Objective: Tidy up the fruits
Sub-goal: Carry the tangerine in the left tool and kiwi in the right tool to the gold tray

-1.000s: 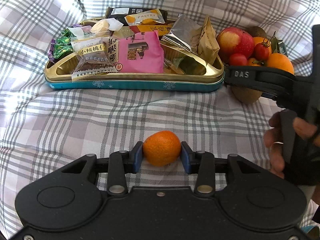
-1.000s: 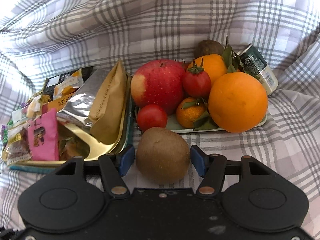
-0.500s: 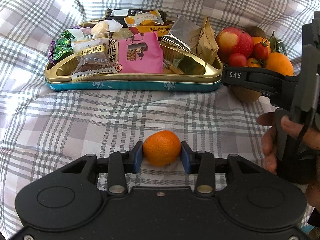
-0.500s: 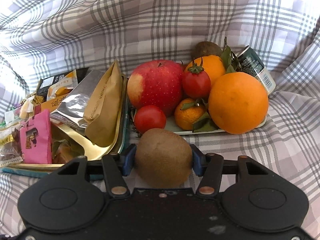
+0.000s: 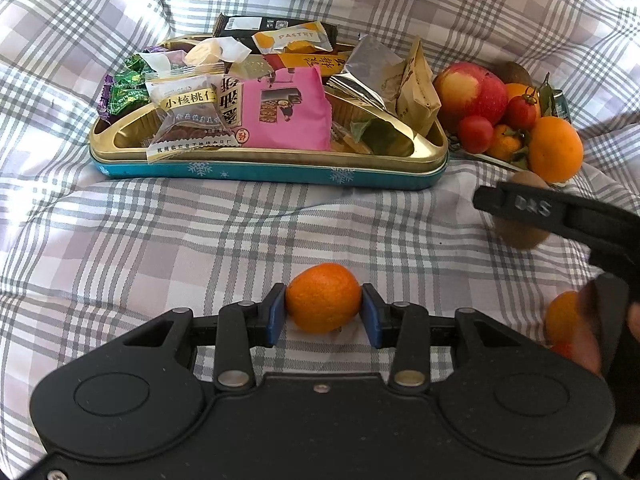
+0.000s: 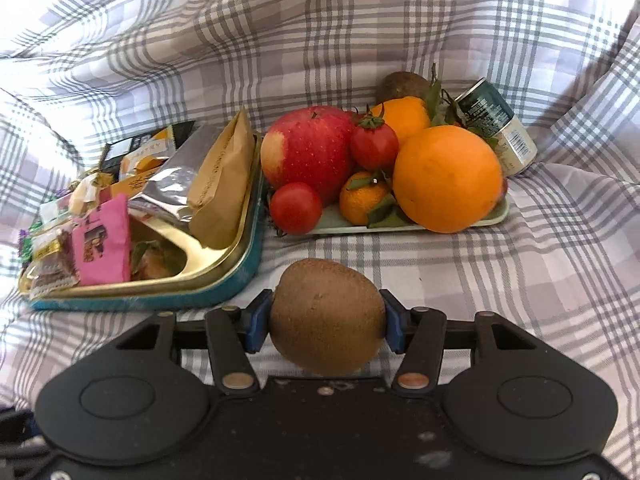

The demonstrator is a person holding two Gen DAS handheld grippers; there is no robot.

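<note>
A mandarin is clamped between the left gripper jaws above the plaid bedcover. A kiwi is gripped by the right gripper, just closed on it, near the fruit tray.

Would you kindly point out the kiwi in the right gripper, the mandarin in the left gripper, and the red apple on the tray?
kiwi [image 6: 327, 316], right wrist view, middle of its brown skin.
mandarin [image 5: 323, 298], left wrist view, centre of its peel.
red apple [image 6: 310, 152], right wrist view, its red front face.
</note>
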